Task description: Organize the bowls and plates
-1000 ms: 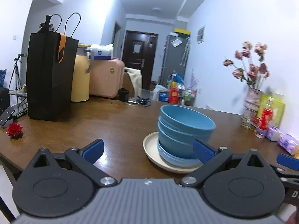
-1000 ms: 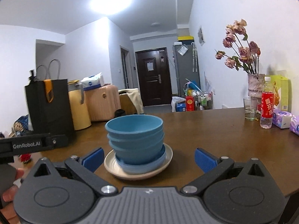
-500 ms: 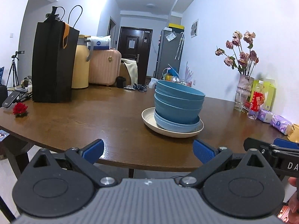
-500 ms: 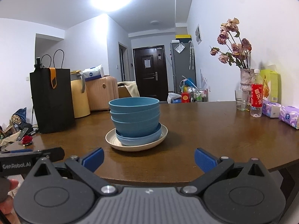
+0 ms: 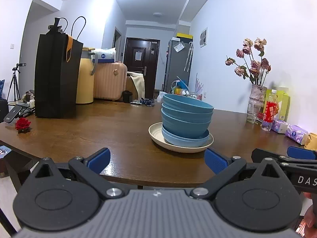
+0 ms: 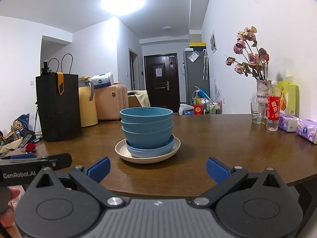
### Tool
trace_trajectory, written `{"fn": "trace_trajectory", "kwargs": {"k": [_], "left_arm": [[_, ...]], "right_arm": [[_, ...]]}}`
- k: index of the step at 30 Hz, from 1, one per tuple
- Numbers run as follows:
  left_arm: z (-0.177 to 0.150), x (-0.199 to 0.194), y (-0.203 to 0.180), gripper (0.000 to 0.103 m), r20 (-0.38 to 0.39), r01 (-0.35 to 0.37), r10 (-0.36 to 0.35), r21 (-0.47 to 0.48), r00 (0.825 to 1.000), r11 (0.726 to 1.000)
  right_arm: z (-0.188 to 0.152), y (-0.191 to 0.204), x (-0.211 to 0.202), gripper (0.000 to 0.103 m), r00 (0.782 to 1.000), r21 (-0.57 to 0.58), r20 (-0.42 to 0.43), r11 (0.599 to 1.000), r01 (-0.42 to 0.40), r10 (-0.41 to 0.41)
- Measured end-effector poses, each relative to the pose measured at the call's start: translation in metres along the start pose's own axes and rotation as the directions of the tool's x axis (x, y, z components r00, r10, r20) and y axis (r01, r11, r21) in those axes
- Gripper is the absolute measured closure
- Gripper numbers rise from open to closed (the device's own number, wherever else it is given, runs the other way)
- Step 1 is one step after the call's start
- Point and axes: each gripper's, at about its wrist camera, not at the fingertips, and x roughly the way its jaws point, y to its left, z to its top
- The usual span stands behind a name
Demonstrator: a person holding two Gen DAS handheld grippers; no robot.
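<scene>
**Both tongs wide, the stack ahead of me on the table**

My left gripper (image 5: 156,159) hangs at the near edge of the wooden table (image 5: 83,132), its blue fingers (image 5: 98,157) spread wide with nothing between them. My right gripper (image 6: 157,167) sits just beside it at the same edge, equally wide and holding nothing; from the left wrist camera I see its side off to the right, and from the right wrist camera the left one shows off to the left.

The stack of blue bowls (image 5: 186,117) stands ahead of both tongs, beyond the fingertips and not touching them. From my left tong it lies ahead and slightly right; from my right tong it is ahead, a little left of centre (image 6: 146,125). The bowls nest upright in a shallow blue plate (image 6: 151,150), which rests on a wider cream plate (image 6: 122,150).

Far ahead to the left of my tongs stands a black paper bag (image 5: 54,77) with a red rose (image 5: 22,124) nearer the edge. Far right are a vase of dried flowers (image 6: 261,91), a red-labelled bottle (image 6: 273,109), a glass (image 6: 257,113) and tissue packs (image 6: 306,130).
</scene>
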Motion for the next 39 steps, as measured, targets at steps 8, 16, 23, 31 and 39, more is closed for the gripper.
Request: {"fn": "trace_trajectory", "kwargs": {"k": [8, 16, 23, 31, 39], "left_arm": [[-0.0013, -0.0015, -0.0002, 0.000, 0.006, -0.003, 0.003, 0.002, 1.000, 1.000], [-0.0004, -0.0027, 0.0011, 0.000, 0.014, 0.000, 0.000, 0.005, 1.000, 1.000], [0.0003, -0.0057, 0.0006, 0.000, 0.029, 0.006, -0.007, 0.018, 1.000, 1.000], [0.0002, -0.0053, 0.0015, 0.000, 0.025, 0.006, -0.007, 0.020, 1.000, 1.000], [-0.0028, -0.0069, -0.0003, 0.000, 0.032, 0.006, -0.007, 0.039, 0.999, 0.999]], "right_arm": [[-0.0010, -0.0012, -0.0007, 0.000, 1.000, 0.000, 0.000, 1.000, 0.000, 0.000], [-0.0009, -0.0013, -0.0008, 0.000, 1.000, 0.000, 0.002, 1.000, 0.001, -0.001], [-0.0010, 0.0000, -0.0024, 0.000, 1.000, -0.002, 0.006, 1.000, 0.002, -0.002], [-0.0023, 0.0001, -0.0050, 0.000, 1.000, 0.000, 0.013, 1.000, 0.002, -0.002], [-0.0019, 0.0001, -0.0067, 0.000, 1.000, 0.000, 0.019, 1.000, 0.004, -0.004]]}}
